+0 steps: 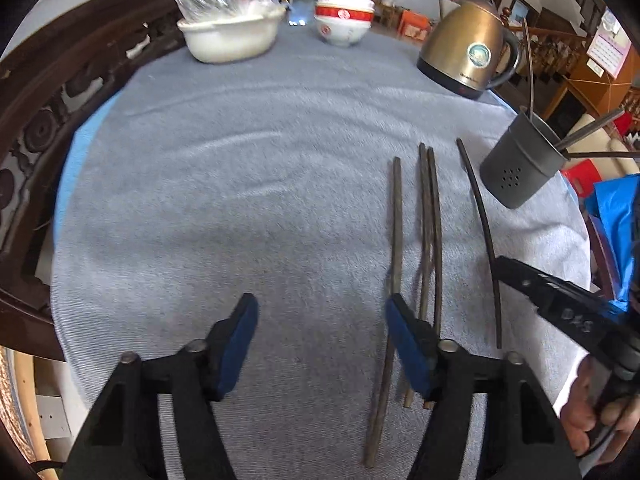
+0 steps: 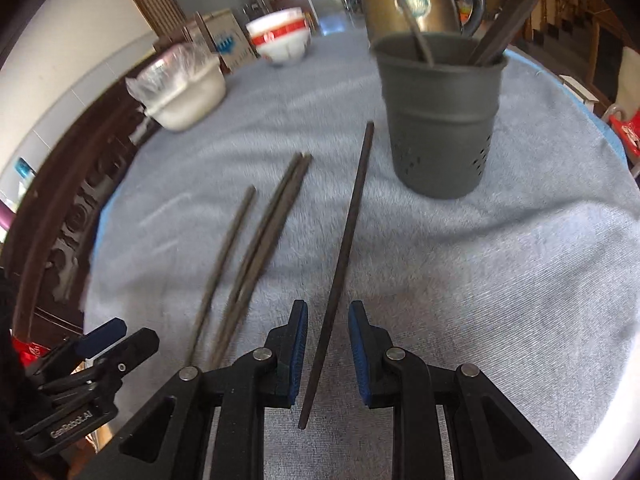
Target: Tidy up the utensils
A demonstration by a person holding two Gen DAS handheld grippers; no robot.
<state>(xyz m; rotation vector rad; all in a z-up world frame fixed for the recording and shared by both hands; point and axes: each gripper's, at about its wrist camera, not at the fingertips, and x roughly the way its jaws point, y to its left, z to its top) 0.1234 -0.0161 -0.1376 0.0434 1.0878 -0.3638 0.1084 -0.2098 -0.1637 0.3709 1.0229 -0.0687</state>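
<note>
Several dark chopsticks lie on the grey cloth. In the right wrist view one chopstick (image 2: 347, 236) runs between the blue pads of my right gripper (image 2: 328, 316), which is open around it with gaps on both sides. Three more chopsticks (image 2: 260, 236) lie to its left. A dark grey perforated holder (image 2: 440, 120) with several chopsticks in it stands beyond. My left gripper (image 1: 320, 308) is open and empty; its right pad is over a chopstick (image 1: 396, 240). The right gripper's fingers (image 1: 516, 272) show by the rightmost chopstick (image 1: 484, 224). The holder (image 1: 520, 164) stands at right.
A bronze kettle (image 1: 468, 48), stacked red-and-white bowls (image 1: 344, 20) and a white basin with a plastic bag (image 1: 228, 32) stand at the table's far side. A carved dark wooden chair (image 1: 48, 120) borders the left edge. Blue items (image 1: 616, 208) lie off the right edge.
</note>
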